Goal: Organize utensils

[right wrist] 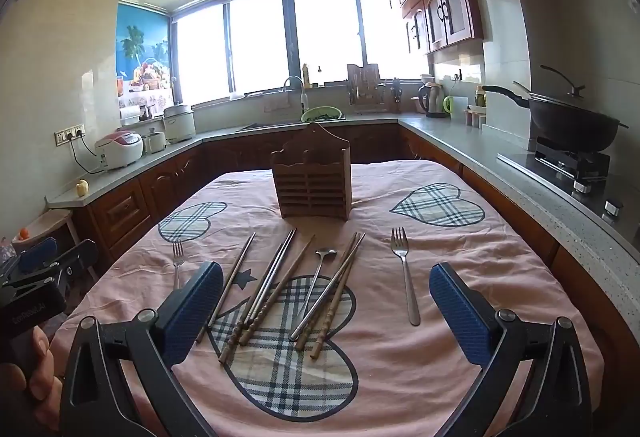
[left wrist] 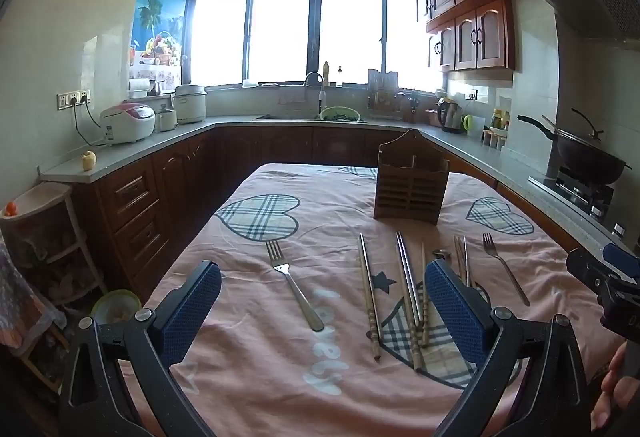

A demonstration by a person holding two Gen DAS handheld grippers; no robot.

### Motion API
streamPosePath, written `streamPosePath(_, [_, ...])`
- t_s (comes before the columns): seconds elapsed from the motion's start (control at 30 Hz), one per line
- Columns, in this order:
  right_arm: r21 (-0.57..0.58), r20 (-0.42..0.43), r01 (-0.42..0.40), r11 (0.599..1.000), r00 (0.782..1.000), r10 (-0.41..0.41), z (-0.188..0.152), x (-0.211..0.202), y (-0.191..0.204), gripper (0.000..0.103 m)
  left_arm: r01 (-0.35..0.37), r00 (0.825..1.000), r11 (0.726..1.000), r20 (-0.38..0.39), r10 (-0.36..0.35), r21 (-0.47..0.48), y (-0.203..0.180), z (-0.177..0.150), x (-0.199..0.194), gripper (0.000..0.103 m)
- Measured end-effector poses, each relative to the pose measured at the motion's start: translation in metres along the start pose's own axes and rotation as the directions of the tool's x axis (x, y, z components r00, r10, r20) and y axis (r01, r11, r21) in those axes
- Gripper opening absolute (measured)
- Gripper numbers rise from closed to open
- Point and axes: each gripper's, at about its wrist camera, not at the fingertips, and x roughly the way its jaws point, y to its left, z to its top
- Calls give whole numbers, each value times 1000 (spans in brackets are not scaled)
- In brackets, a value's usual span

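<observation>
A brown wooden utensil holder stands upright at the far middle of the pink-clothed table. In front of it lie several wooden and steel chopsticks, a steel spoon and two steel forks: one on the right, one on the left. My left gripper hovers open above the left fork and chopsticks. My right gripper hovers open above the chopsticks and spoon. Neither holds anything.
Kitchen counters wrap around the table: rice cookers at the left, a sink under the window, a wok on the stove at the right. A hand holds the left gripper body at the left edge.
</observation>
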Motion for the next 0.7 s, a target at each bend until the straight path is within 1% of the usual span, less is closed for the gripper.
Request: streamPosePath(0.7, [-1,-4,-3,1000,1000,3,0,0,2,103,0,1000,1000,-10,0,-2,2,-1,4,102])
